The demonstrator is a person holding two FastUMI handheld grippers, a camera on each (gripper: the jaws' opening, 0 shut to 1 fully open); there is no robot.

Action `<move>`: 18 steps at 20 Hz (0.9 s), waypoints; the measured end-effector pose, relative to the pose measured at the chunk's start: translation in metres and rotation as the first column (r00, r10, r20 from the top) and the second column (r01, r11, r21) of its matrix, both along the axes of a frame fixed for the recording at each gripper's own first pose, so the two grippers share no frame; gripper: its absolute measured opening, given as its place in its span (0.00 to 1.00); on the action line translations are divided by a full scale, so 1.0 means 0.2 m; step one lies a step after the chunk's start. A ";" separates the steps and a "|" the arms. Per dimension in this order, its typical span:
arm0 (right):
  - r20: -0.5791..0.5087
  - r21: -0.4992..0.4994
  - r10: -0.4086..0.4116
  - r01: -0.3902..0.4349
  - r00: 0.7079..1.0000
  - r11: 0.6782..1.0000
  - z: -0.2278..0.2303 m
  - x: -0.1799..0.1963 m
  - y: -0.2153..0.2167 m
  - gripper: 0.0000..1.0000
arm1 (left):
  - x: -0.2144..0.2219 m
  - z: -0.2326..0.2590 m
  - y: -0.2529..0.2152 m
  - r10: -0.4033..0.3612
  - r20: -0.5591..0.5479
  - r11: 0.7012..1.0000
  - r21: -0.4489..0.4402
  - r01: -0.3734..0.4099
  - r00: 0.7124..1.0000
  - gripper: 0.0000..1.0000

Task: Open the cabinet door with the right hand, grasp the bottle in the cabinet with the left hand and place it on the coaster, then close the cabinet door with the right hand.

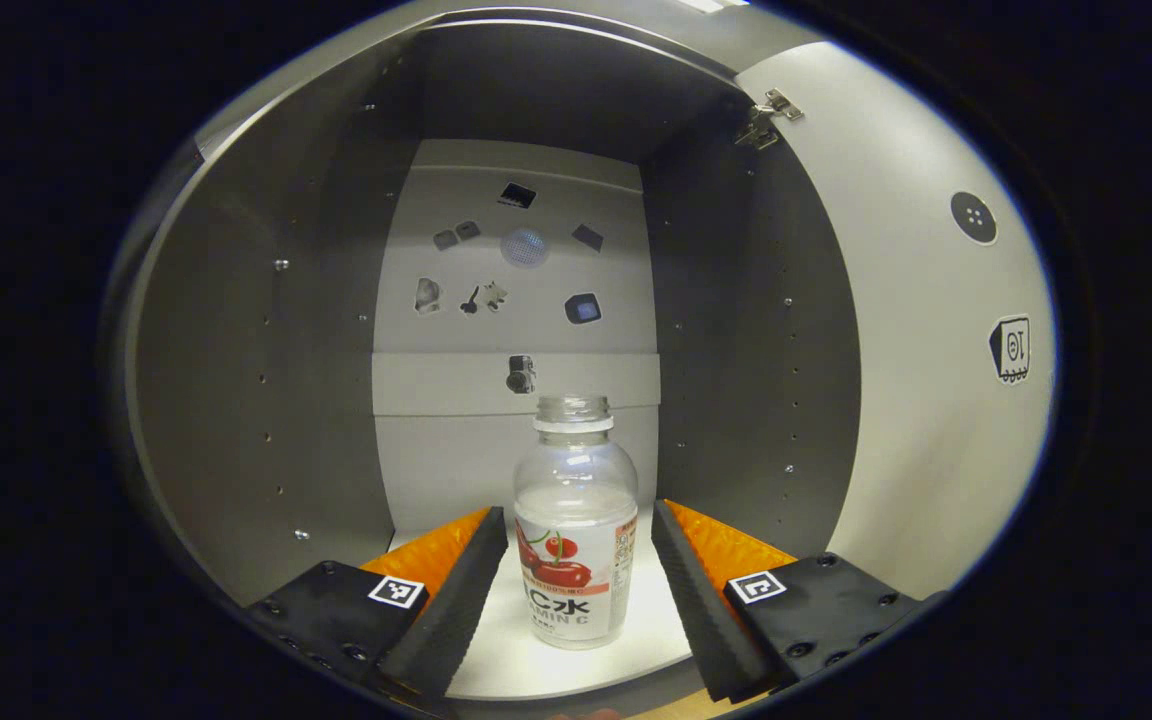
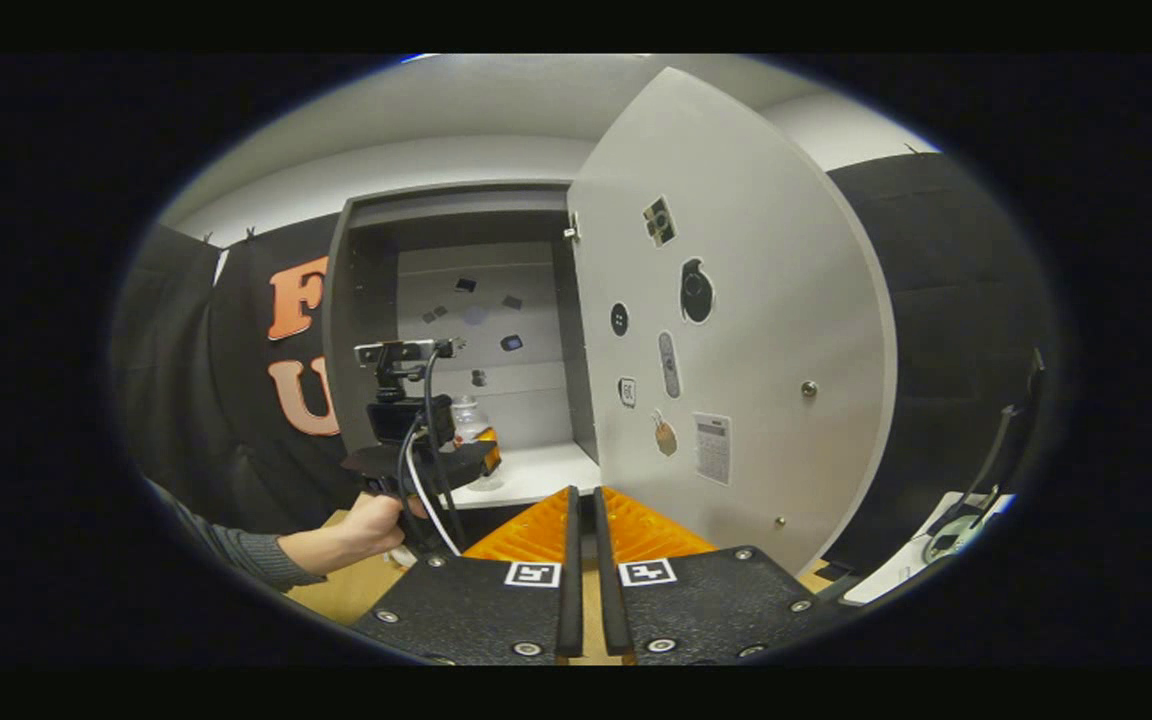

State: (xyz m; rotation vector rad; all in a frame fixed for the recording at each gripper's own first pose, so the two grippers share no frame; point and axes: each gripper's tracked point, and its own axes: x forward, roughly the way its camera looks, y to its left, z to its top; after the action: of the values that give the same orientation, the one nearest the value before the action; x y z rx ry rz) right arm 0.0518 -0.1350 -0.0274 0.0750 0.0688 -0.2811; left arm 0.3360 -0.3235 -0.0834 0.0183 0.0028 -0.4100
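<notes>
Cabinet door [image 2: 736, 300] stands swung wide open to the right of the grey cabinet [image 2: 366, 300], its inner face dotted with stickers. On the white cabinet floor [image 1: 516, 660] a clear, capless bottle [image 1: 574, 520] with a cherry label stands upright. In the left gripper view the left gripper [image 1: 576, 585] reaches into the cabinet with its jaws spread, one finger on each side of the bottle, a visible gap between each and the bottle. In the right gripper view the right gripper [image 2: 583, 560] hangs in front of the door's lower edge, fingers drawn nearly together with nothing between them; farther off a hand [image 2: 368, 522] holds the left gripper at the bottle.
</notes>
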 end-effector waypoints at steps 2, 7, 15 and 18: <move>-0.015 -0.001 -0.001 0.001 1.000 1.000 -0.02 0.01 -0.01 0.07 | 0.04 -0.01 -0.02 -0.001 -0.003 1.000 -0.001 0.001 1.000 0.95; -0.042 0.000 0.007 -0.007 0.999 1.000 -0.05 0.05 -0.03 0.07 | 0.07 -0.04 -0.03 -0.004 -0.011 1.000 0.004 0.004 1.000 0.89; -0.044 0.026 0.059 -0.057 0.997 0.998 -0.08 -0.07 0.00 0.07 | -0.16 0.04 0.13 0.009 -0.001 1.000 -0.012 -0.009 1.000 0.85; -0.042 0.045 0.087 -0.085 0.995 0.995 -0.10 -0.14 0.03 0.07 | -0.34 0.09 0.23 0.018 0.022 1.000 -0.006 -0.018 1.000 0.85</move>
State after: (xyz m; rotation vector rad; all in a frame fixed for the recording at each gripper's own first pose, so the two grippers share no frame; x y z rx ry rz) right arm 0.0239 -0.1291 -0.0467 0.1081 0.1215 -0.1952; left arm 0.2690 -0.2781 -0.0657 0.0173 -0.0197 -0.3917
